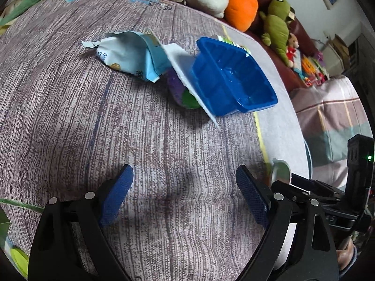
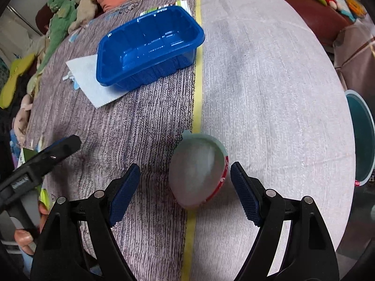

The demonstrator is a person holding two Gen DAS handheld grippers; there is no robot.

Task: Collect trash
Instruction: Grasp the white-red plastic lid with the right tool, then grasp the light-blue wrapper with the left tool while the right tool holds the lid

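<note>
A round foil lid (image 2: 199,171) with a red rim lies on the cloth between the fingers of my right gripper (image 2: 185,171), which is open; neither pad presses on it. The lid (image 1: 281,171) also shows at the right edge of the left wrist view. My left gripper (image 1: 184,175) is open over bare cloth with nothing between its fingers. Farther ahead a blue plastic tray (image 1: 232,77) rests tilted on a white napkin (image 1: 180,58), beside a crumpled light-blue snack wrapper (image 1: 131,53). A purple and green item (image 1: 184,92) is partly hidden under the napkin. The right wrist view shows the tray (image 2: 150,46) too.
A striped cloth (image 2: 269,93) with a yellow line covers the round table. Plush toys (image 1: 241,7) line a dark red sofa behind it. A teal bin (image 2: 361,135) stands off the table's right edge. The left tool's black arm (image 2: 58,149) and a hand (image 2: 23,238) sit at the left.
</note>
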